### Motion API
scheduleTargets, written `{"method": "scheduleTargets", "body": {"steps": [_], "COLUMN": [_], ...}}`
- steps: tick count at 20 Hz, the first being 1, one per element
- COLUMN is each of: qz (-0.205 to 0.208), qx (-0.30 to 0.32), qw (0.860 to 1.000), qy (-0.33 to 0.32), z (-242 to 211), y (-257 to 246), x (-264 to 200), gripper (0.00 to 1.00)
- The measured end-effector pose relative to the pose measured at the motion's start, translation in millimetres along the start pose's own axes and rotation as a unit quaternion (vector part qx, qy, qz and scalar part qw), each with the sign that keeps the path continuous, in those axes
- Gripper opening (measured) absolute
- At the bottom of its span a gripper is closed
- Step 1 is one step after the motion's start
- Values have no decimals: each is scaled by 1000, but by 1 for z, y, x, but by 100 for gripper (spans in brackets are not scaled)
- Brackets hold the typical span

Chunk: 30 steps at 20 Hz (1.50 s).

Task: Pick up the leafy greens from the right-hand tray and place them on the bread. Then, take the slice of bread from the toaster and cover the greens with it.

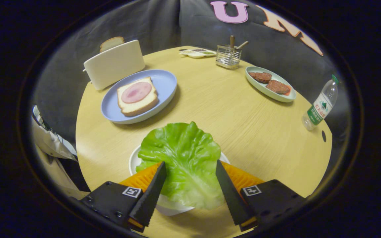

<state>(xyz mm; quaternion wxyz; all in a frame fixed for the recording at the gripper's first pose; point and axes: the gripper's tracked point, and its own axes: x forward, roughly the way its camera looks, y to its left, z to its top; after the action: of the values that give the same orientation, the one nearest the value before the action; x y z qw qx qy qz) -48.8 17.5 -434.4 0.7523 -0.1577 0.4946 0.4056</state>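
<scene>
1. The hand-held black two-finger gripper [190,185] has its serrated fingers spread apart, 1 on each side of the ruffled green lettuce leaf [182,158]; neither pad visibly presses the leaf, so I judge it open and lined up to pinch.
2. The leaf lies over a small white plate [134,160] at the near edge of the round pale wooden table [230,112], between the fingers.
3. Beyond, toward the table's left edge, a blue plate [165,82] carries the bread slice topped with pink ham [137,96], face up to receive the greens.
4. Behind it, a cream toaster [114,64] holds the second bread slice [111,43] upright, ready as the cover.
</scene>
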Motion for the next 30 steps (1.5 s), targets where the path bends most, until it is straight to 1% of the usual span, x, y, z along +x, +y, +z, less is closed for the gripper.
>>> {"method": "scheduleTargets", "body": {"steps": [3,4,7,13,21,30], "qz": [8,5,10,-9,-33,-43], "qx": [-16,-22,-26,-31,-29,-37], "qw": [1000,1000,1000,999,998,996], "qy": [-6,-7,-3,-17,-52,-69], "z": [0,-1,-2,7,40,82], "y": [17,19,27,27,38,66], "x": [-2,-4,-6,-21,-52,-55], "gripper": [52,42,14,13,13,13]}}
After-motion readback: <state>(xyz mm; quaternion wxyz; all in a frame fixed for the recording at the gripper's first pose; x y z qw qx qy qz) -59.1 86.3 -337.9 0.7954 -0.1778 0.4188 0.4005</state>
